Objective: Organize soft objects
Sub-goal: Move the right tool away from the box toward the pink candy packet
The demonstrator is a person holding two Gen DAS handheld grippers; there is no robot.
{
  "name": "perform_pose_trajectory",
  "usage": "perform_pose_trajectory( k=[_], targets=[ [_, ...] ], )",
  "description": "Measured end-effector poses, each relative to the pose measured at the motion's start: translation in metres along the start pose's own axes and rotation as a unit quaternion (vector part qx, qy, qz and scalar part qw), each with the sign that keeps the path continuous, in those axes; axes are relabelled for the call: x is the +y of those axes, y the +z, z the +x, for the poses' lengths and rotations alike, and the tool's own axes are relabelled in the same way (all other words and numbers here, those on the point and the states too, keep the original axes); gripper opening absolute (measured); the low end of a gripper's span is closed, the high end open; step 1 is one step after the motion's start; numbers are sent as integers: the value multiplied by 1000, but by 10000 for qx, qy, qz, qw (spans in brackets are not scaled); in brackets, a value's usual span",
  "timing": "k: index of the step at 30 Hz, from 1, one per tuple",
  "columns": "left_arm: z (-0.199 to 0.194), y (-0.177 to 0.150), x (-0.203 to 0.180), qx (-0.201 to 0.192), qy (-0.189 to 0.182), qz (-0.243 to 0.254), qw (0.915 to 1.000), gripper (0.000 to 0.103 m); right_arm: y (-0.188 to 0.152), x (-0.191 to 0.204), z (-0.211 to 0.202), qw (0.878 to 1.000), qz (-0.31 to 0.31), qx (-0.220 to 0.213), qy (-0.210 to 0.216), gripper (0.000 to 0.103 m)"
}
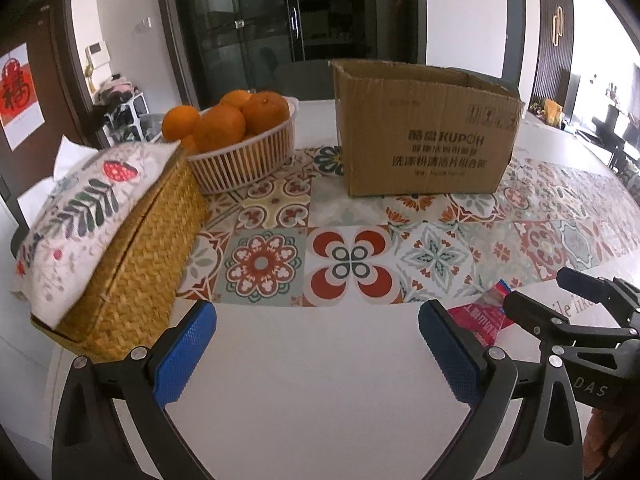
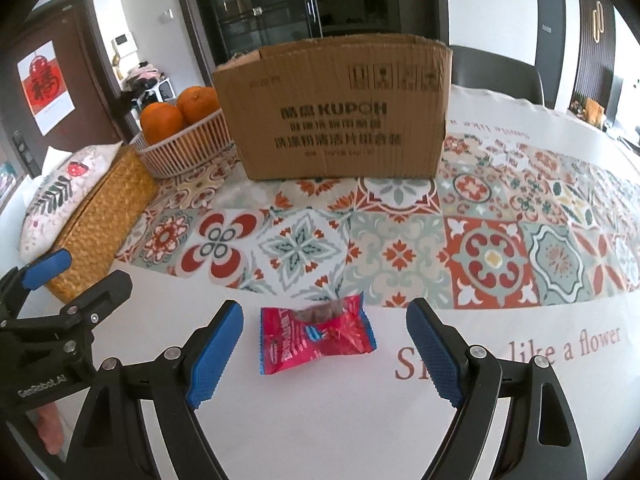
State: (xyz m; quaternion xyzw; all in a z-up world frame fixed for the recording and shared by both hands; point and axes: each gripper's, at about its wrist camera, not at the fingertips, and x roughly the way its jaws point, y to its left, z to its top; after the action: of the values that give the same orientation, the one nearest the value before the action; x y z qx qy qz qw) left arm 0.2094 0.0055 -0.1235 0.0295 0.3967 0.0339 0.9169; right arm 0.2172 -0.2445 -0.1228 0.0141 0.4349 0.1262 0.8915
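a red snack packet (image 2: 316, 334) is seen lying flat on the white tablecloth (image 2: 360, 420), in front of the cardboard box (image 2: 340, 116) & well apart from it. the right gripper (image 2: 324, 356) is held w/ jaws wide apart, either side of the packet, pads not touching it. the left gripper (image 1: 316, 356) is also spread apart, nothing between. left of the box, a basket of oranges (image 1: 240, 148) & a wicker tissue box (image 1: 120, 248) are seen.

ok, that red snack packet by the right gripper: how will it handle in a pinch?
The red snack packet looks puffed and crinkled, so probably light and squashy. Its glossy film may slip on the white tablecloth. It lies flat, so rolling seems unlikely.
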Motion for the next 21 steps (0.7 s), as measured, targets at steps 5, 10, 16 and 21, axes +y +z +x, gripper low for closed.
perform_pose_trajectory(
  k=[5, 10, 16, 21],
  targets=[
    [13, -8, 0, 160, -50, -54, 9998, 103, -6, -5, 12, 9999, 135, 82, -4, 85],
    [25, -13, -2, 290, -86, -51, 9995, 103, -11, -10, 21, 9996, 242, 134, -8, 85],
    [37, -17, -4, 397, -85, -26, 9992, 103, -16, -14, 32, 9988, 418, 249, 23, 85],
    [46, -20, -2, 473, -106, -78, 9988, 103, -16, -11, 40, 9988, 387, 292, 20, 84]
  ],
)
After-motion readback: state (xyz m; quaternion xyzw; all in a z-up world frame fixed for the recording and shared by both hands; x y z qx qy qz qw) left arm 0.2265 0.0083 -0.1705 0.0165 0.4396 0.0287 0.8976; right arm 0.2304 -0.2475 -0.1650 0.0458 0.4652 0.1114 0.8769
